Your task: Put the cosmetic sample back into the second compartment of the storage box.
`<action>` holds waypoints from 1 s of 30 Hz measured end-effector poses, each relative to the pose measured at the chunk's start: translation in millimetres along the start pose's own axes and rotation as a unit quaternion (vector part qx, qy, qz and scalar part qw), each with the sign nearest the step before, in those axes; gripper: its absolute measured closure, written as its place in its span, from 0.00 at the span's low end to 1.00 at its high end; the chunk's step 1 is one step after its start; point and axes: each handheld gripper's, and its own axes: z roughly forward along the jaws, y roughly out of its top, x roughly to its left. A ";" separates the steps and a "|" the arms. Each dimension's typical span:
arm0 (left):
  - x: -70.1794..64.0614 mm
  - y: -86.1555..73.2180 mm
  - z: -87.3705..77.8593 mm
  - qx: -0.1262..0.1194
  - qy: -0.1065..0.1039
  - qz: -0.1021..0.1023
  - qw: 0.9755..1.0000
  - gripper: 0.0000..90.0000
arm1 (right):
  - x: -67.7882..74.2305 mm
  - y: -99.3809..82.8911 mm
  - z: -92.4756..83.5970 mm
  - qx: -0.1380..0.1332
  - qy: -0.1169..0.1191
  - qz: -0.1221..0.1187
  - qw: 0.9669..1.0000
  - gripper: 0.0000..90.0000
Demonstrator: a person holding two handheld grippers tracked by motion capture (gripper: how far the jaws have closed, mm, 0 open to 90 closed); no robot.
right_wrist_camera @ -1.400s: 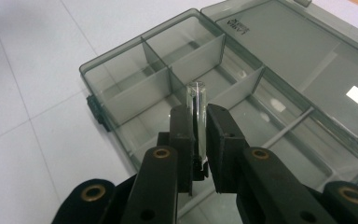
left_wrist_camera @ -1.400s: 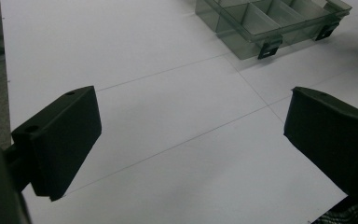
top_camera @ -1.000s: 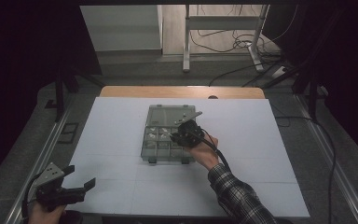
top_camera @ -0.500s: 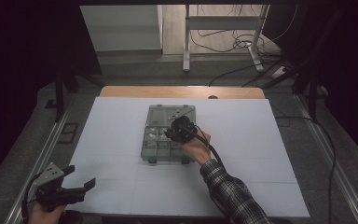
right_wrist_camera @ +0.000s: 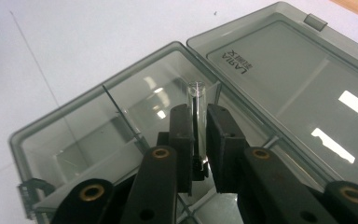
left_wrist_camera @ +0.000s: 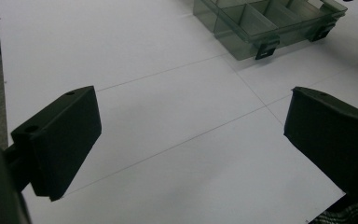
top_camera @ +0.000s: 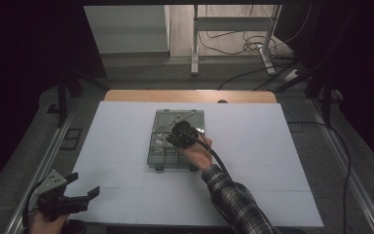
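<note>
An open, smoky clear compartment box [top_camera: 161, 158] lies mid-table with its lid [top_camera: 177, 117] folded back. My right gripper [top_camera: 181, 135] hovers over the box's middle. In the right gripper view the right gripper [right_wrist_camera: 199, 116] is shut on a small clear glass tube [right_wrist_camera: 198, 98] that stands up between the jaws, above an empty-looking compartment [right_wrist_camera: 112, 126] beside the lid [right_wrist_camera: 289, 70]. My left gripper [top_camera: 85, 184] rests at the table's near left corner, open. In the left gripper view the left gripper [left_wrist_camera: 191, 135] frames bare white table, with the box [left_wrist_camera: 261, 18] far ahead.
The white table top [top_camera: 272, 161] has faint grid lines. A wooden strip [top_camera: 190, 95] runs along its far edge. Metal rails [top_camera: 44, 161] flank the table. Cables and a stand's legs lie on the floor beyond.
My right gripper has shifted a little left and farther over the box with the tube in it. The left gripper has stayed put.
</note>
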 end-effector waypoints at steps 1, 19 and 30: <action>0.0 0.0 0.0 0.000 0.000 0.000 1.000 0.05 | 0.8 -0.6 1.2 0.002 -0.004 -0.003 1.000 0.89; -0.3 0.4 0.3 0.002 0.000 0.001 1.000 0.05 | 3.3 -2.8 -9.9 0.007 0.019 0.012 1.000 0.76; -0.5 0.5 0.5 0.002 0.000 0.003 1.000 0.05 | 9.9 -6.9 -20.8 0.001 0.021 -0.001 1.000 0.63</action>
